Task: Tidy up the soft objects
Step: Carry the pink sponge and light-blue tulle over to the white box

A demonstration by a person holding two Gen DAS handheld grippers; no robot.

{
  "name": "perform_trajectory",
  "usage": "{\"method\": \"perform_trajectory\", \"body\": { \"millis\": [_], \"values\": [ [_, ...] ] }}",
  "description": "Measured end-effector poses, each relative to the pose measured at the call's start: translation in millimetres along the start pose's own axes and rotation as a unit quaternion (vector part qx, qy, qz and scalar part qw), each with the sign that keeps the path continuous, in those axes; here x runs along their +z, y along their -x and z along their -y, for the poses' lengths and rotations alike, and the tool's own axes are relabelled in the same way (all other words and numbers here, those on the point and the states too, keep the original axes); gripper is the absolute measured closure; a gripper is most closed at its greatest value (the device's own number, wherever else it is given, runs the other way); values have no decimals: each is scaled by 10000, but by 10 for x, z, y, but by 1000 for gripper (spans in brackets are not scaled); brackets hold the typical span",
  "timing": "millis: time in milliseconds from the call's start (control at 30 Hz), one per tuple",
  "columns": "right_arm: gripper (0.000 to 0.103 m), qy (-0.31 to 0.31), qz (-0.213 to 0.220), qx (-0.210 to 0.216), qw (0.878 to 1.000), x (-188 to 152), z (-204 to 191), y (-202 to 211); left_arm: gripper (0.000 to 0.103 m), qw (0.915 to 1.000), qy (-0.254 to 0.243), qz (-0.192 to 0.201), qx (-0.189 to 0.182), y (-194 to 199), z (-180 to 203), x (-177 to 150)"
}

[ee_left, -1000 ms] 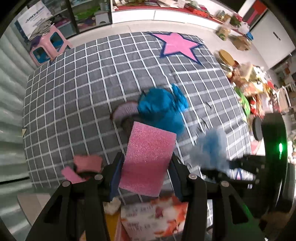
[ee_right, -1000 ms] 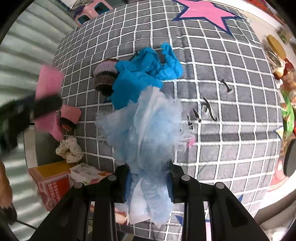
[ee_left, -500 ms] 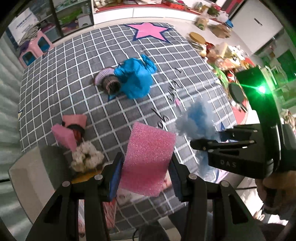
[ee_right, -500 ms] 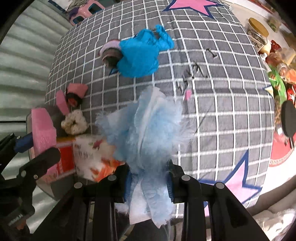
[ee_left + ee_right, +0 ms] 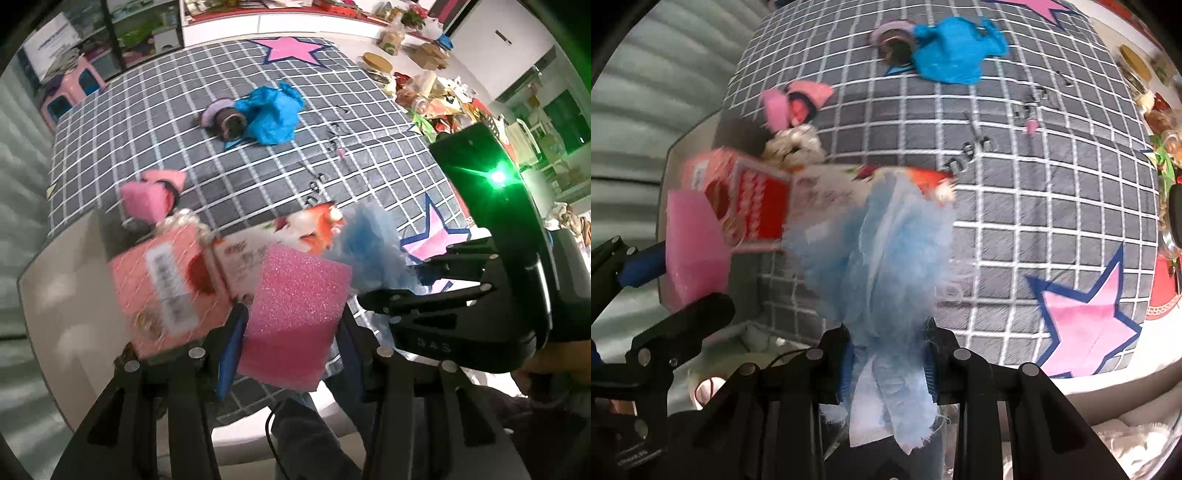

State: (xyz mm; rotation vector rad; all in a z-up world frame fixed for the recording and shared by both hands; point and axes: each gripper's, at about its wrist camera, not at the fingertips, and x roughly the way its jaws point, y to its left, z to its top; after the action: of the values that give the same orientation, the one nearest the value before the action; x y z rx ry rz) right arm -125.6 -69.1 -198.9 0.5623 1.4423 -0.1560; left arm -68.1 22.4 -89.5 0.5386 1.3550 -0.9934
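Note:
My left gripper [image 5: 291, 328] is shut on a pink foam sponge [image 5: 295, 317] and holds it off the near edge of the checked grey cloth [image 5: 184, 122]. My right gripper [image 5: 888, 365] is shut on a frayed light blue cloth [image 5: 875, 251], also held in the air; it shows in the left wrist view [image 5: 373, 254] just right of the sponge. The sponge shows at the left of the right wrist view [image 5: 694, 247]. A red and white box [image 5: 207, 269] stands at the cloth's near edge, beyond both grippers.
On the cloth lie a bright blue cloth [image 5: 273, 114] beside a purple and brown roll [image 5: 225, 120], pink foam pieces [image 5: 151, 192] and a white scrunchie [image 5: 794, 142]. A pink stool [image 5: 70, 92] and cluttered shelves [image 5: 424, 92] flank the table.
Both grippers have drawn back toward the near edge, still holding their loads. The box, at first under the grippers, is now ahead of them.

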Motion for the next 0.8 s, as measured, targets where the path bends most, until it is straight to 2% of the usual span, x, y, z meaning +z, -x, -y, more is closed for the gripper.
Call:
{"method": "perform_trajectory", "body": {
  "millis": [200, 400, 567, 800],
  "values": [
    [71, 512, -133, 99, 9985, -123, -432, -85, 52, 9992, 332, 83, 182, 111, -258, -300],
    [71, 1186, -146, 95, 9928, -173, -915, -108, 52, 9948, 910, 289, 362, 308, -600, -582],
    [71, 1676, -153, 104, 9857, -172, -1287, -91, 52, 9848, 1575, 512, 515, 497, -940, -804],
    [71, 2329, -140, 141, 9723, -90, -1811, -47, 52, 9611, 2562, 698, 755, 654, -1450, -1150]
  ]
}}
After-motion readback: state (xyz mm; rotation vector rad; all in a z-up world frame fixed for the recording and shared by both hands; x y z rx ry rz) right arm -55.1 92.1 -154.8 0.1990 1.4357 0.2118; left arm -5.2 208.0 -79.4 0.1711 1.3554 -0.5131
